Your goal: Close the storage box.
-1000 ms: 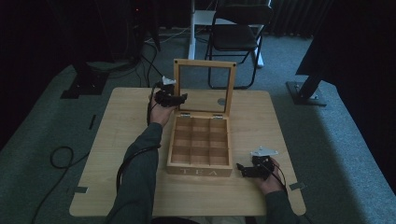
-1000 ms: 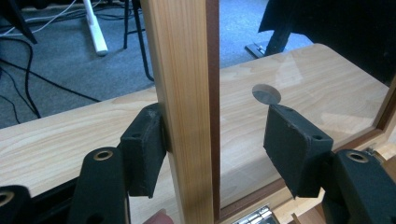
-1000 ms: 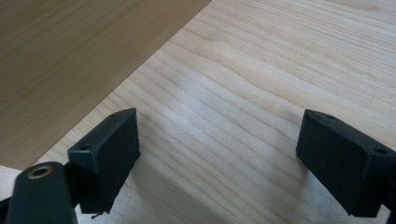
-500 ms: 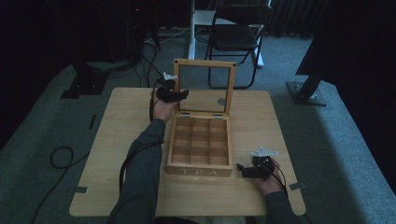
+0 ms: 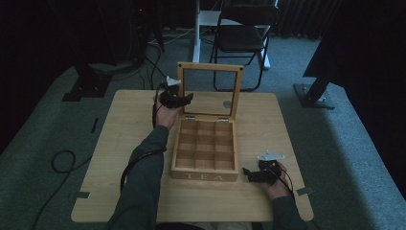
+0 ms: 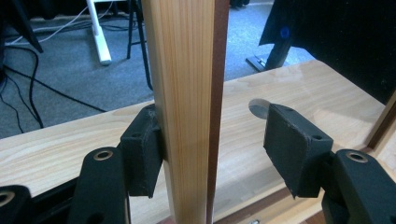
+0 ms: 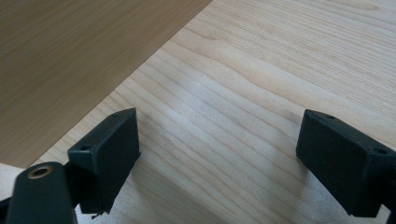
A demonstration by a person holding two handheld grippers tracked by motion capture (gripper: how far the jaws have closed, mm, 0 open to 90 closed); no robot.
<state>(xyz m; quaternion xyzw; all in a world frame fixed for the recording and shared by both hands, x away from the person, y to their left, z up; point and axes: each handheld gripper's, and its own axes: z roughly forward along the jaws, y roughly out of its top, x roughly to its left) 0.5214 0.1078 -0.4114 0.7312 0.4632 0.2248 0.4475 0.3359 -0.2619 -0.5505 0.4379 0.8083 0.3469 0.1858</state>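
Note:
A wooden tea box [image 5: 206, 153] with several empty compartments stands open on the table, its glass-paned lid [image 5: 209, 67] upright at the back. My left gripper [image 5: 184, 99] is at the lid's left side, open, and its jaws have just been closing. In the left gripper view the lid's frame edge [image 6: 184, 93] stands between them. The left pad [image 6: 142, 154] touches the wood and the right pad [image 6: 292, 149] is still apart from it. My right gripper [image 5: 248, 173] rests on the table by the box's front right corner, open [image 7: 224, 158] with nothing between its jaws.
The light wooden table [image 5: 124, 143] has bare room left and right of the box. A small grey disc [image 5: 227, 104] lies behind the lid, seen through the glass. A black folding chair [image 5: 244, 38] and stand bases are on the floor beyond. Cables trail at the left.

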